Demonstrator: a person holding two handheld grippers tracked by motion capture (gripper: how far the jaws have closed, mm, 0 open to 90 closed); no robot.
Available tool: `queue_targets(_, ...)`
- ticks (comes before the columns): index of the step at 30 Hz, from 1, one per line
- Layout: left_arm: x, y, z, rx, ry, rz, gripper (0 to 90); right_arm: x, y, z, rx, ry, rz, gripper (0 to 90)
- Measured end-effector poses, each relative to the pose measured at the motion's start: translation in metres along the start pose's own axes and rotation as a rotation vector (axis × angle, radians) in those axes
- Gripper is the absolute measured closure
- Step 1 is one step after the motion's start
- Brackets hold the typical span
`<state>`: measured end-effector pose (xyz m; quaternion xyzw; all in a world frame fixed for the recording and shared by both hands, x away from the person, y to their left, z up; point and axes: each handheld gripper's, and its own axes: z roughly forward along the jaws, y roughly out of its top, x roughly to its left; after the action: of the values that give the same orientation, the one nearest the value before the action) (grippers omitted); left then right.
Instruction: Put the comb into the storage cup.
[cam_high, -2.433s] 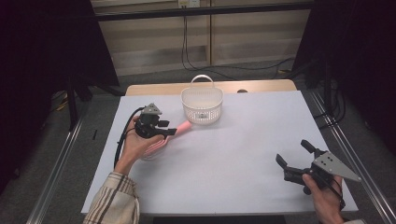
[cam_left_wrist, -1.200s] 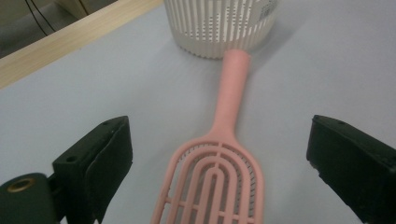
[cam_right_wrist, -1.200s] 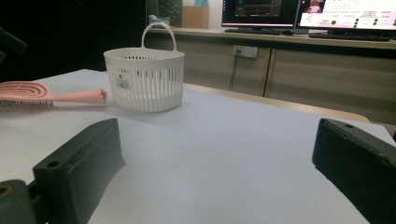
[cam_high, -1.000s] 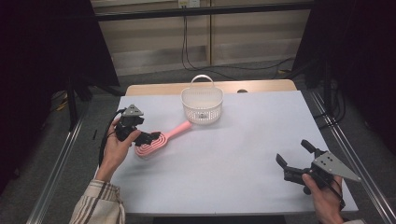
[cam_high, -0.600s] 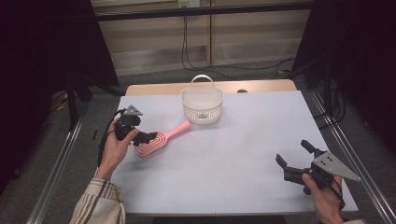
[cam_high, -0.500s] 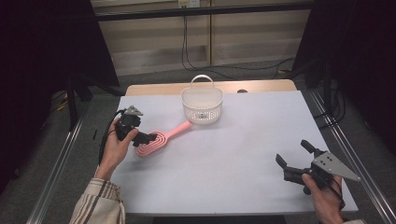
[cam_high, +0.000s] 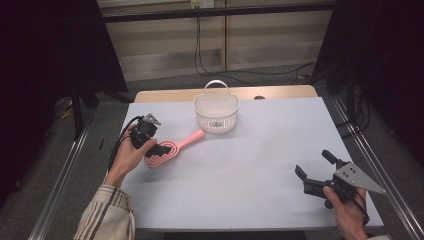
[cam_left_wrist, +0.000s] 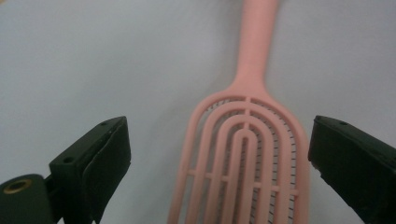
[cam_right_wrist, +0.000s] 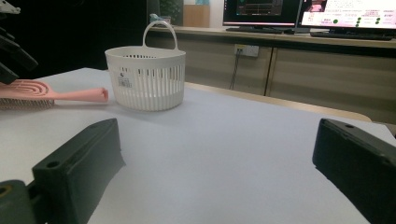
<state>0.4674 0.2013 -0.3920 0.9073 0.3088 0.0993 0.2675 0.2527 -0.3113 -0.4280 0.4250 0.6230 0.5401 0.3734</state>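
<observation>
No readable text, basket (cam_right_wrist: 145, 77) label too small to read

Left tool (cam_high: 159, 148): black body, small grey three-cornered plate on top, black cable trailing from it; its black jaws carry flat pads, each with a small hole near the tip, and a brass-coloured screw sits at the base; right tool (cam_high: 316, 170): black, larger grey three-cornered plate with small holes; left sleeve (cam_high: 104, 215): striped, beige with dark lines.

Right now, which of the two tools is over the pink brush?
The left tool: its open jaws straddle the pink brush. The right tool hangs apart.
</observation>
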Motion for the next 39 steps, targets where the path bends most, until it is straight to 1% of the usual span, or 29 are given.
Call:
queue_targets(2,-0.001,0.003,0.002,0.019,-0.005,0.023,6.0,0.0,0.0,0.0,0.001,-0.002,-0.001,0.8)
queue_targets(5,-0.004,0.006,0.005,0.034,-0.014,0.035,6.0,0.0,0.0,0.0,0.0,-0.001,-0.001,0.8)
queue_targets(7,-0.006,0.007,0.006,0.065,-0.018,0.06,6.0,0.0,0.0,0.0,0.0,-0.001,-0.001,0.8)
queue_targets(8,-0.008,0.006,0.009,0.057,-0.018,0.047,6.1,0.0,0.0,0.0,0.0,-0.001,-0.001,0.8)
queue_targets(9,-0.009,0.006,0.01,0.061,-0.015,0.049,6.0,0.0,0.0,0.0,0.0,-0.001,-0.001,0.8)
queue_targets(10,-0.008,0.007,0.01,0.087,-0.027,0.074,6.0,0.0,0.0,0.0,0.001,0.0,-0.001,0.8)
queue_targets(11,-0.008,0.007,0.011,0.096,-0.025,0.08,6.0,0.0,0.0,0.0,0.001,0.0,-0.001,0.8)
queue_targets(13,-0.01,0.007,0.014,0.093,-0.028,0.073,5.6,0.0,0.0,0.0,0.002,0.0,-0.003,0.9)
queue_targets(14,-0.01,0.007,0.015,0.099,-0.032,0.076,5.8,0.0,0.0,0.0,0.003,0.001,-0.002,0.9)
queue_targets(15,-0.009,0.008,0.016,0.112,-0.031,0.089,5.8,0.0,0.0,0.0,0.003,0.002,-0.003,0.9)
queue_targets(16,-0.01,0.007,0.018,0.104,-0.031,0.07,5.7,0.0,0.0,0.0,0.003,0.004,-0.004,0.9)
queue_targets(19,-0.01,0.007,0.021,0.116,-0.034,0.075,5.6,0.0,0.0,0.0,0.003,0.001,-0.001,0.9)
queue_targets(20,-0.01,0.007,0.021,0.131,-0.039,0.097,6.2,0.0,0.0,0.0,0.003,0.002,-0.001,0.9)
queue_targets(21,-0.01,0.008,0.022,0.138,-0.042,0.106,6.4,0.0,0.0,0.0,0.003,0.001,-0.002,0.9)
queue_targets(22,-0.012,0.007,0.024,0.117,-0.036,0.077,6.5,0.0,0.0,0.0,0.004,0.003,-0.001,0.9)
queue_targets(23,-0.011,0.008,0.024,0.136,-0.044,0.1,6.3,0.0,0.0,0.0,0.003,0.004,0.001,0.9)
queue_targets(24,-0.011,0.008,0.025,0.14,-0.046,0.104,6.3,0.0,0.0,0.0,0.005,0.002,-0.002,0.9)
queue_targets(25,-0.012,0.007,0.027,0.121,-0.041,0.075,6.6,0.0,0.0,0.0,0.004,0.005,-0.004,0.9)
queue_targets(26,-0.011,0.008,0.027,0.14,-0.046,0.095,6.0,0.0,0.0,0.0,0.004,0.005,-0.004,0.9)
queue_targets(27,-0.012,0.007,0.029,0.136,-0.042,0.081,6.0,0.0,0.0,0.0,0.004,0.004,-0.003,0.9)
queue_targets(28,-0.011,0.007,0.029,0.149,-0.049,0.096,6.1,0.0,0.0,0.0,0.004,0.003,-0.003,0.9)
queue_targets(29,-0.011,0.007,0.029,0.161,-0.044,0.101,6.4,0.0,0.0,0.0,0.003,0.003,0.0,0.9)
queue_targets(31,-0.011,0.007,0.031,0.165,-0.045,0.105,5.5,0.0,0.0,0.0,0.004,0.003,-0.001,0.9)
queue_targets(33,-0.01,0.007,0.033,0.183,-0.05,0.114,5.5,0.0,0.0,0.0,0.004,0.003,-0.002,0.9)
queue_targets(34,-0.012,0.006,0.035,0.159,-0.05,0.082,6.0,0.0,0.0,0.0,0.004,0.003,-0.001,0.9)
queue_targets(35,-0.01,0.007,0.034,0.177,-0.052,0.104,6.1,0.0,0.0,0.0,0.003,0.005,-0.001,0.9)
queue_targets(36,-0.011,0.006,0.036,0.174,-0.049,0.097,5.8,0.0,0.0,0.0,0.005,0.004,-0.003,0.9)
queue_targets(37,-0.011,0.007,0.036,0.19,-0.047,0.108,6.0,0.0,0.0,0.0,0.003,0.005,-0.004,0.9)
queue_targets(39,-0.011,0.007,0.037,0.193,-0.05,0.113,6.8,0.0,0.0,0.0,0.003,0.003,-0.002,0.9)
